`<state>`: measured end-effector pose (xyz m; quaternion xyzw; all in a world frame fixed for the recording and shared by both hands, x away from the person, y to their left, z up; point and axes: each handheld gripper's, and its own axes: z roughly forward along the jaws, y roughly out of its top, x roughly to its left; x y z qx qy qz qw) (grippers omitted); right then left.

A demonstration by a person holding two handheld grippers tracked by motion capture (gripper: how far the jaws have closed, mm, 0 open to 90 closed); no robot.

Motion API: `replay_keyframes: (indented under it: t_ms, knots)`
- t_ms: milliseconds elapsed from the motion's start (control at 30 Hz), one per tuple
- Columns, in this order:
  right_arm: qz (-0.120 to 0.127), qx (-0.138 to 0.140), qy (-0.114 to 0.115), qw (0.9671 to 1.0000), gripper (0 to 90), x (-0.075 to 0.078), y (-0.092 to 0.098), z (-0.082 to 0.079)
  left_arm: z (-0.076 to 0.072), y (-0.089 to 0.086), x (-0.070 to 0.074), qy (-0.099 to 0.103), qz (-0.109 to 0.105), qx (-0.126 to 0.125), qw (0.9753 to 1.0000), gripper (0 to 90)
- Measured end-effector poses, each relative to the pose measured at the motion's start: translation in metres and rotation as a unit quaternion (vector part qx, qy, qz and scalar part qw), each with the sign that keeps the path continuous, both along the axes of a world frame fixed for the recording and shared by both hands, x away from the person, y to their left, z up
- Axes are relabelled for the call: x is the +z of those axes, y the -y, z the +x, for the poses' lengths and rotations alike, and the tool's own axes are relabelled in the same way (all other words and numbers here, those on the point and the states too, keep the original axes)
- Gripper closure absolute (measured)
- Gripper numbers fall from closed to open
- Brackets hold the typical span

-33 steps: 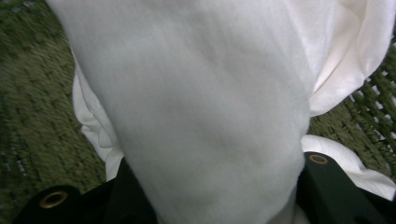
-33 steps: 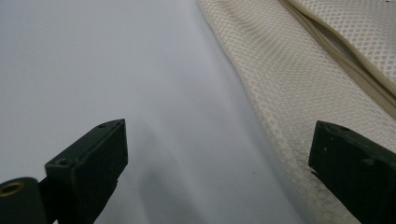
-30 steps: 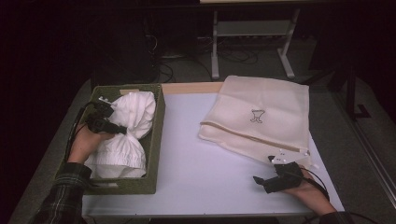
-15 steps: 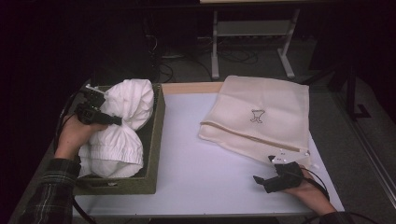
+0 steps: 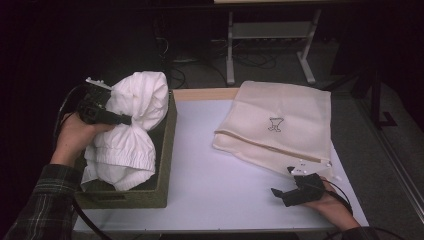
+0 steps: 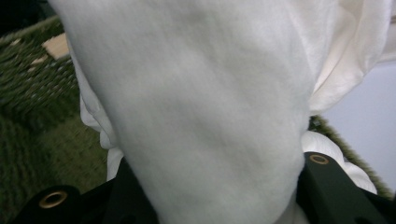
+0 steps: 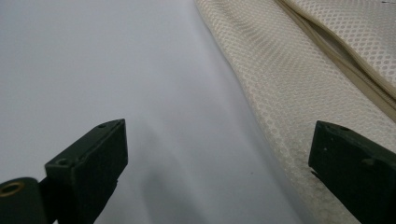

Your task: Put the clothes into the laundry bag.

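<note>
A bunched white garment [image 5: 132, 125] is lifted partly out of the green woven basket [image 5: 165, 165] at the table's left. My left gripper [image 5: 122, 119] is shut on the garment's pinched middle; in the left gripper view the white cloth [image 6: 201, 107] passes between the black jaws. A cream mesh laundry bag [image 5: 280, 122] with a small printed logo lies flat at the right. My right gripper [image 5: 278, 192] rests open on the white table near the front edge, just below the bag's zip edge; the mesh bag [image 7: 299, 88] shows beside its right jaw.
The white table [image 5: 215, 165] has bare room between basket and bag. A metal stand [image 5: 270, 35] and cables lie on the dark floor beyond the far edge. The basket's green weave [image 6: 37, 107] shows behind the garment.
My left gripper has risen and moved back and left, lifting the white garment up out of the basket. The right gripper has stayed put.
</note>
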<state>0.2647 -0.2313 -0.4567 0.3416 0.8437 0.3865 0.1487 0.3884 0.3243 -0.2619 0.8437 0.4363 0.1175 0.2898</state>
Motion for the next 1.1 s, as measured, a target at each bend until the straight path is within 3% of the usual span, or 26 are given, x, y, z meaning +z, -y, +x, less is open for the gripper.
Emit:
replay_keyframes:
  t_ms: [200,600,833,1100]
  knots:
    - [0.001,0.0,0.0,1.0,4.1,0.0,0.0,0.0,-0.003,0.014,0.011,0.004,-0.017,-0.02,0.9996,56.4]
    - [0.003,0.002,-0.001,1.0,4.1,0.001,0.0,0.001,-0.01,0.063,0.041,0.023,-0.009,-0.066,0.9975,56.3]
    - [-0.001,0.004,0.001,1.0,4.4,0.001,0.0,0.002,-0.014,0.104,0.054,0.03,-0.019,-0.098,0.9945,56.3]
    - [0.001,0.002,0.001,1.0,4.4,0.001,0.002,0.001,-0.014,0.141,0.054,0.026,-0.035,-0.127,0.9909,56.2]
